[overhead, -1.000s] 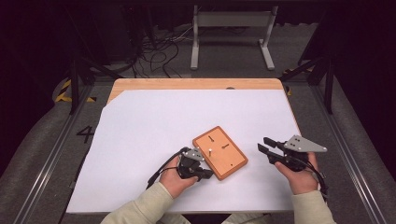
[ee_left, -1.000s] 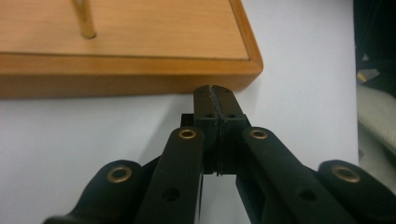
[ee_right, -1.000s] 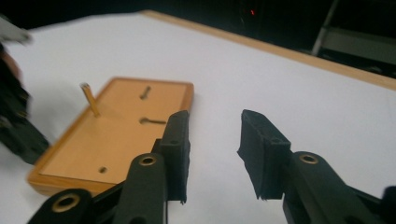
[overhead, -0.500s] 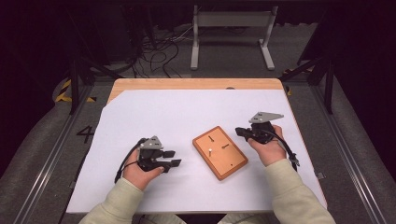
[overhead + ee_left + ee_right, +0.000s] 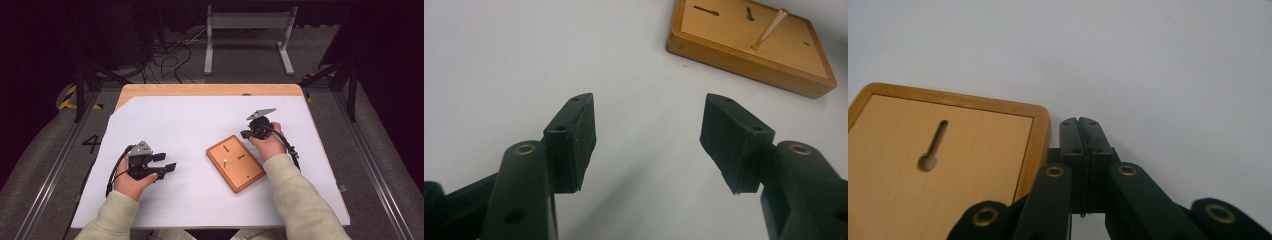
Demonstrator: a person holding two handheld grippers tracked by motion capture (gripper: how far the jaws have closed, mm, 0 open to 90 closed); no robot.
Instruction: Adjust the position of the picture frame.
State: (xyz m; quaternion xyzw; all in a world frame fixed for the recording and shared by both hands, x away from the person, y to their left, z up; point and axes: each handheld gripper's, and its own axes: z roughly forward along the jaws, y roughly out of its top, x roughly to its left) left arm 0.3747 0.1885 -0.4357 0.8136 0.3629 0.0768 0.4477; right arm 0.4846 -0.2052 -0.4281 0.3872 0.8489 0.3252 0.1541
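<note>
White sheeting (image 5: 200, 125) covers a wooden table (image 5: 200, 90) in a dark room with cables on the floor behind. Board (image 5: 236, 162): an orange-framed wooden slab lying flat and angled on the sheet, right of centre, with keyhole slots (image 5: 932, 147) and a thin peg (image 5: 769, 31) standing in its face. Right gripper (image 5: 250, 133): jaws pressed together, holding nothing, tips just beside the board's far corner, probably placed to nudge or steady it. Left gripper (image 5: 165, 162): jaws wide apart and empty, low over bare sheet well left of the board and aimed toward it, apparently kept clear and ready.
</note>
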